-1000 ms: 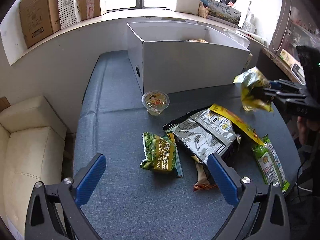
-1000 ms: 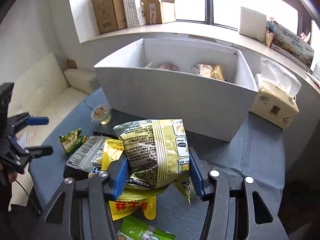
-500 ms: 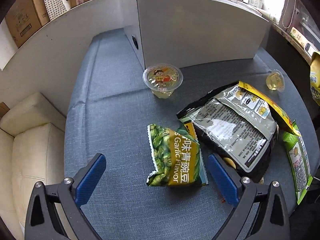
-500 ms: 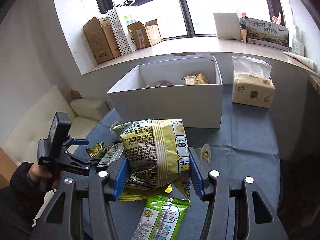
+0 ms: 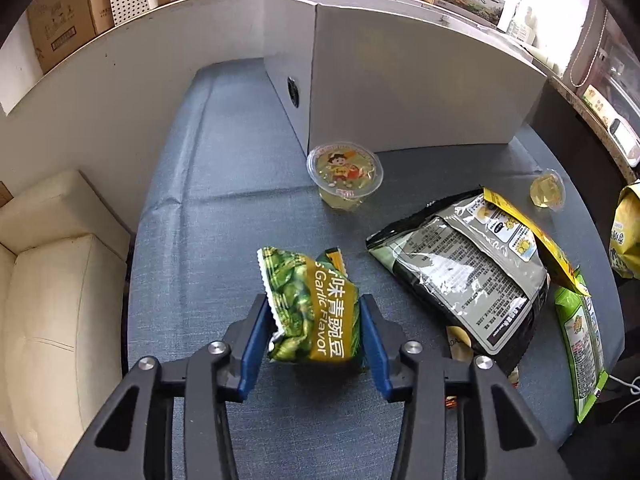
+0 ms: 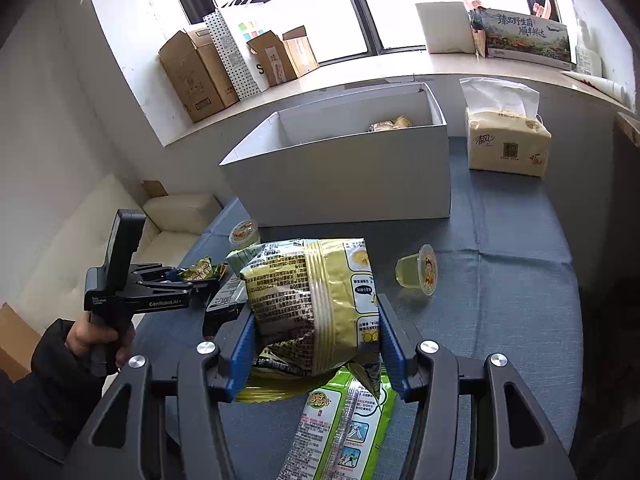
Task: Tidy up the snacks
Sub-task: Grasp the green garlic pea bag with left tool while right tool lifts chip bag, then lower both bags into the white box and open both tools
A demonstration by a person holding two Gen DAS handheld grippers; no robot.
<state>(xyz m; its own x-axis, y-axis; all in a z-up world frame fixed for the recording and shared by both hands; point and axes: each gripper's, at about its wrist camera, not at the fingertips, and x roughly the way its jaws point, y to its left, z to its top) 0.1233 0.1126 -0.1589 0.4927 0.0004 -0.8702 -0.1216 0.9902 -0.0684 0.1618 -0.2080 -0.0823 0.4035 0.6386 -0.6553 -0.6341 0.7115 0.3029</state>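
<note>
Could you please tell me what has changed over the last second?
The left hand-held gripper came down and closed on the green pea bag, previously lying free. The right hand-held gripper still clamps the yellow snack bag; white box unmoved.

Left gripper (image 5: 314,334) fingers now closed on green pea bag (image 5: 310,308), apparently lifted.

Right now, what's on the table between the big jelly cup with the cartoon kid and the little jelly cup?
Nothing: in the left wrist view only bare blue tablecloth runs from the big jelly cup to the little jelly cup.
</note>
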